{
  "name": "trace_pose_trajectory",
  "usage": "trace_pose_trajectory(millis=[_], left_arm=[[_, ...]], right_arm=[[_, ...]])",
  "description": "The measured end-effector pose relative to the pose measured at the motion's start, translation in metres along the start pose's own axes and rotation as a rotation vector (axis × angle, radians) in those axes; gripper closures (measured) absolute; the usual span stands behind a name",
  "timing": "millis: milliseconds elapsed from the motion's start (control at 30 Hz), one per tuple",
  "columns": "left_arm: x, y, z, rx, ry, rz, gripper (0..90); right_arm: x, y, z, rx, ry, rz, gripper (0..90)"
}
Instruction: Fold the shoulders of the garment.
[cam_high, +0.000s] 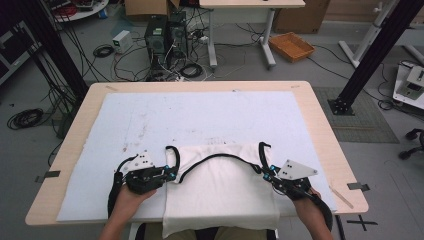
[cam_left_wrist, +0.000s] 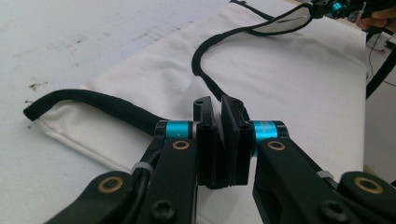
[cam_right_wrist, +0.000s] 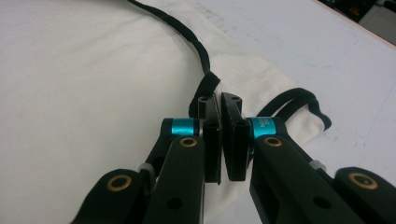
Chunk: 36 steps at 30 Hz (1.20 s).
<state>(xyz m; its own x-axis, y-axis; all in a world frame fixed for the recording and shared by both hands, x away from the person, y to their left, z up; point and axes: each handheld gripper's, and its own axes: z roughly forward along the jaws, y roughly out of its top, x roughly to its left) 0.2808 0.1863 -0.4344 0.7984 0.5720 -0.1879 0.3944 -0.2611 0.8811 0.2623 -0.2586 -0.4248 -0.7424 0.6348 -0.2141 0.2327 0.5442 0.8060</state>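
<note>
One white garment, two tools, one white mat, one table.

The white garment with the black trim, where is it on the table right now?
In the high view the white garment lies at the near middle of the white mat, between the left gripper and right gripper, its bottom hem hanging over the near edge.

A white mat covers most of the wooden table. On the floor beyond the table's far edge stand two black computer towers amid tangled cables, with a small white box to their left. An orange tray lies far right, beside a desk's white legs.
</note>
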Motion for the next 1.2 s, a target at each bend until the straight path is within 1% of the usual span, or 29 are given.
trace_pose_trajectory(millis=[33,67,100,133,167,200,233,333,367,467,533,600,633,700,733,767,833,967,1000,1067,1133,1167,1200], left_arm=[[0.0,0.0,0.0,0.0,0.0,0.0,80.1],[0.004,0.001,0.001,-0.054,0.053,-0.05,52.6],[0.004,0.001,0.001,-0.054,0.053,-0.05,43.9],[0.006,0.001,-0.001,-0.102,0.098,-0.06,38.5],[0.008,0.001,-0.002,-0.119,0.121,-0.047,33.2],[0.008,0.0,-0.003,-0.137,0.146,-0.038,27.4],[0.008,0.0,-0.003,-0.137,0.146,-0.038,23.2],[0.012,0.0,-0.008,-0.184,0.193,-0.017,22.6],[0.014,-0.001,-0.01,-0.201,0.203,-0.013,22.6],[0.018,-0.001,-0.014,-0.237,0.224,-0.005,22.7],[0.02,-0.002,-0.016,-0.248,0.234,-0.01,22.7],[0.023,-0.004,-0.018,-0.25,0.234,-0.023,22.6],[0.024,-0.004,-0.019,-0.252,0.241,-0.025,22.6],[0.025,-0.005,-0.02,-0.255,0.242,-0.034,22.7],[0.025,-0.005,-0.02,-0.26,0.242,-0.041,22.7],[0.025,-0.005,-0.02,-0.263,0.245,-0.043,22.6],[0.024,-0.005,-0.02,-0.264,0.25,-0.038,22.6],[0.023,-0.005,-0.02,-0.26,0.253,-0.04,22.6],[0.023,-0.006,-0.02,-0.258,0.254,-0.038,22.7],[0.024,-0.006,-0.021,-0.261,0.252,-0.05,22.6],[0.024,-0.006,-0.021,-0.267,0.254,-0.054,22.7],[0.024,-0.006,-0.021,-0.269,0.255,-0.056,22.7],[0.024,-0.006,-0.021,-0.27,0.257,-0.056,22.7]], right_arm=[[0.0,-0.002,-0.001,0.002,0.003,0.003,86.1],[-0.002,-0.006,0.0,-0.003,-0.028,0.047,50.1],[-0.004,-0.007,0.001,-0.017,-0.06,0.065,42.4],[-0.007,-0.008,0.0,-0.03,-0.082,0.082,36.4],[-0.01,-0.009,-0.002,-0.048,-0.11,0.099,31.6],[-0.013,-0.009,-0.003,-0.06,-0.133,0.118,29.0],[-0.013,-0.009,-0.003,-0.06,-0.133,0.118,29.0],[-0.022,-0.012,-0.007,-0.089,-0.185,0.151,22.5],[-0.026,-0.014,-0.008,-0.094,-0.195,0.161,21.6],[-0.036,-0.017,-0.009,-0.093,-0.205,0.215,21.6],[-0.041,-0.019,-0.009,-0.085,-0.211,0.244,21.6],[-0.046,-0.021,-0.009,-0.077,-0.216,0.267,21.5],[-0.047,-0.022,-0.009,-0.071,-0.219,0.276,21.5],[-0.049,-0.024,-0.01,-0.066,-0.222,0.294,21.5],[-0.05,-0.025,-0.011,-0.066,-0.221,0.292,21.5],[-0.05,-0.025,-0.012,-0.065,-0.221,0.301,21.5],[-0.049,-0.027,-0.014,-0.067,-0.22,0.302,21.5],[-0.05,-0.028,-0.016,-0.073,-0.222,0.304,21.5],[-0.05,-0.028,-0.017,-0.075,-0.222,0.302,21.5],[-0.049,-0.027,-0.016,-0.073,-0.218,0.302,21.5],[-0.048,-0.027,-0.016,-0.071,-0.213,0.29,21.5],[-0.046,-0.027,-0.016,-0.067,-0.209,0.295,21.5],[-0.046,-0.026,-0.016,-0.067,-0.207,0.286,21.5]])
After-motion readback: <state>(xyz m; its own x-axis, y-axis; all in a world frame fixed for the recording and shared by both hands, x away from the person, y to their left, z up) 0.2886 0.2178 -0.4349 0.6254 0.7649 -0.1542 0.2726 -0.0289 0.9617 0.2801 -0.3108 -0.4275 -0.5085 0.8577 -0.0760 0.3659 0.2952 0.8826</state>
